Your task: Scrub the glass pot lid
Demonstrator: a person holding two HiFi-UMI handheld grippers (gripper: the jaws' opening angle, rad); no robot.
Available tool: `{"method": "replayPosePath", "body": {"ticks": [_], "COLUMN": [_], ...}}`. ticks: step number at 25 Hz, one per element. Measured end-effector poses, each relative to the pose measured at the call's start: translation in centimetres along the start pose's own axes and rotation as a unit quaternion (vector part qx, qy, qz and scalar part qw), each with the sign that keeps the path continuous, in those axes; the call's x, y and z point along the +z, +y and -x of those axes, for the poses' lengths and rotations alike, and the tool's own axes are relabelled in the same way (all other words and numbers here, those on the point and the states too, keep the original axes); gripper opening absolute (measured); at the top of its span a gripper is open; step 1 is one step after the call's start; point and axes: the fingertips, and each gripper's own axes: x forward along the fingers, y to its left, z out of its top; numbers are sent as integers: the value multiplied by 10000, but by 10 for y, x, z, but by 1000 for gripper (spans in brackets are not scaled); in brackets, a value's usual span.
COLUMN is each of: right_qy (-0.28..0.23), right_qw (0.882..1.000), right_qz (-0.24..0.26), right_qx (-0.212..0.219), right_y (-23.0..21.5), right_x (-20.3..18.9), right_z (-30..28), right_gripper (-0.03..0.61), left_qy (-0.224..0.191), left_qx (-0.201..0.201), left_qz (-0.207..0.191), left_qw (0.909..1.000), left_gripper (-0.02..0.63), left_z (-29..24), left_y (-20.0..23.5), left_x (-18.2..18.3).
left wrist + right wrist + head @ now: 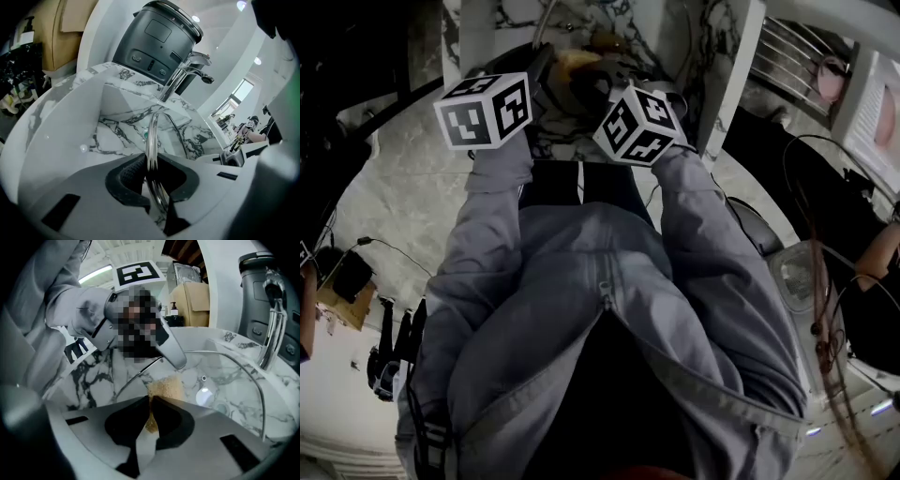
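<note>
The glass pot lid is clear with a bright metal rim and stands on edge over the marble sink. The left gripper is clamped on that rim, which runs straight between its dark pads, while the right gripper is closed on a tan sponge set against the glass. A chrome faucet and a dark appliance stand behind the basin, and from the head view the grey sleeves hide most of the sink.

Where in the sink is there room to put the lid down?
The floor of the white marble sink, between its sloping wall and the round steel-rimmed glass pot lid, is free. It's crowded where the left gripper holds the lid and the right gripper pinches a tan sponge.
</note>
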Motion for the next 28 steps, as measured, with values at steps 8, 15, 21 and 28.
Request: {"method": "replayPosePath", "body": {"ticks": [8,15,21,28], "right_qy": [58,176,-199,-675], "right_qw": [9905,9688,9641,9825], "right_qz": [-581,-1142,-1315,-1348], "right_qx": [1242,2194,2299,1092], "right_y": [41,59,52,-2], "right_x": [-11,-12,5,17], "right_z": [-2,-2,15,52], "right_gripper": [43,43,43,43], "left_qy": [23,109,103,210], "left_qx": [5,13,103,227], "left_qz": [47,-18,-201,-289], "left_qw": [10000,9999,9997,9991], "left_gripper": [69,69,71,74], "left_z": [1,4,9,12], "left_y": [3,6,12,15], "left_x": [-5,-3,4,5]}}
